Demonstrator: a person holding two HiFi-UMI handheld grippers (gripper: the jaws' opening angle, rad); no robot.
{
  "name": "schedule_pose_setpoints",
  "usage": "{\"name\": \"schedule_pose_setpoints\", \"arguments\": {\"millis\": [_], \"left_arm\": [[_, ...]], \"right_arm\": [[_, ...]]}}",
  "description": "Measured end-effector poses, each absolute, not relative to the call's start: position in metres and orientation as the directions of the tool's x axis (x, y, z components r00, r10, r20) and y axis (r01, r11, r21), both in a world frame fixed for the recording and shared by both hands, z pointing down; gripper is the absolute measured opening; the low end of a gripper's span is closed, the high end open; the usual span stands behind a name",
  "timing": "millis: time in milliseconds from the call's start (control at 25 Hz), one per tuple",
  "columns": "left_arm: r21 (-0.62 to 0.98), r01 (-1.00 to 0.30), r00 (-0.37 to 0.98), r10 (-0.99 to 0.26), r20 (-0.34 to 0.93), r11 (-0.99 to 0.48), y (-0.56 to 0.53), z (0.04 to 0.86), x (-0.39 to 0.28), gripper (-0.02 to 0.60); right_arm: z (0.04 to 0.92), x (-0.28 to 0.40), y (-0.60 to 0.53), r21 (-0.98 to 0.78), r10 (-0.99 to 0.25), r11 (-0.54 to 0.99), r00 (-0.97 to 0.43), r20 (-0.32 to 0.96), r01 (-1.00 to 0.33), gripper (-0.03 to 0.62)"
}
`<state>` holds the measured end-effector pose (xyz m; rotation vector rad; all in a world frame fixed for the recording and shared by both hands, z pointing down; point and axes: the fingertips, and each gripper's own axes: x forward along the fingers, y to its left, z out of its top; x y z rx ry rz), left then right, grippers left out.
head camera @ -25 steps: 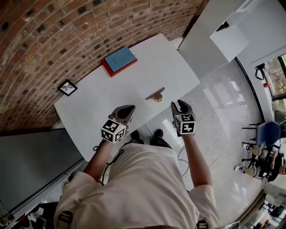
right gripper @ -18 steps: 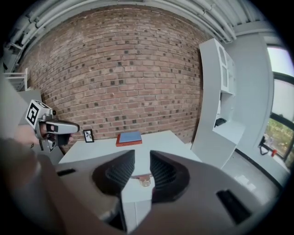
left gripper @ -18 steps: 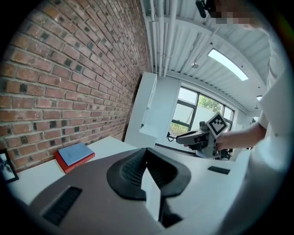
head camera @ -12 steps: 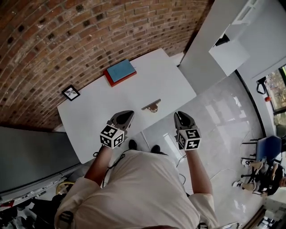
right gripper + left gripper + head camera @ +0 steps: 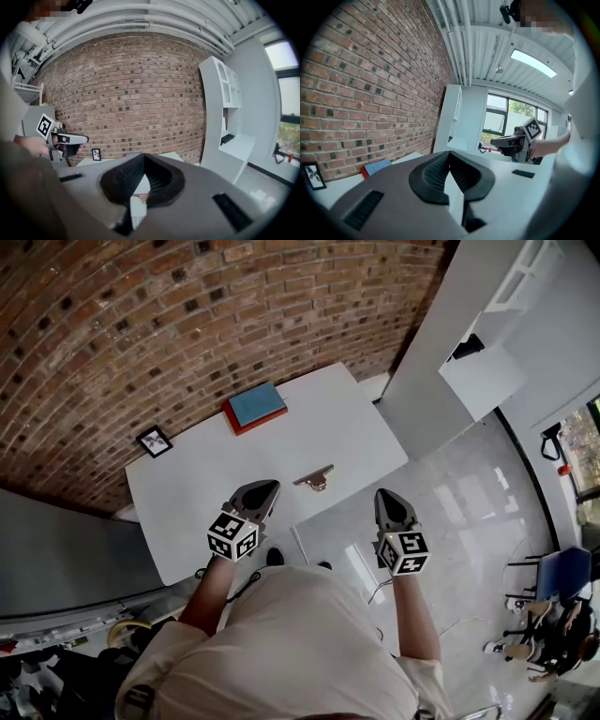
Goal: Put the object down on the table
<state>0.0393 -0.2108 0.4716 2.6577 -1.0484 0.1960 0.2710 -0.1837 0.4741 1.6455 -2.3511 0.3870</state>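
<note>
Object (image 5: 314,478) and tabletop (image 5: 187,502) are already together. The small metal piece lies flat on the white surface close to its near edge, free of both tools, so I judge the putting-down done. It looks like a clip or hinge: a short pale bar with a brassy rounded tab below it. Finer detail is too small to tell. In the head view it lies roughly between the two tools and a little farther off than either, touching neither.

Left tongs (image 5: 266,489) has its dark ribbed pads met at the tips, with nothing between them. Right tongs (image 5: 388,497) has just been closing and is fully together, likewise empty. It hangs over the glossy floor (image 5: 450,484) beside the tabletop's near right corner. Both point toward the brick wall (image 5: 141,324) and are held clear of the piece, which fits a finished release rather than a grip being sought.

Well apart on the far side, a red book with a blue cover (image 5: 255,406) lies by the wall. A small picture frame (image 5: 154,441) sits at the far left corner.
</note>
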Motion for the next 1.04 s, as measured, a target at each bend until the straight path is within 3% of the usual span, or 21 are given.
{"name": "schedule_pose_setpoints", "arguments": {"millis": [1040], "left_arm": [[0.197,-0.691,0.723,-0.658,0.209,-0.696,-0.21,0.463,0.04,-0.006]], "right_arm": [[0.466,0.275,-0.189,-0.09,-0.889,0.328,-0.339,0.307,-0.941,0.002]]}}
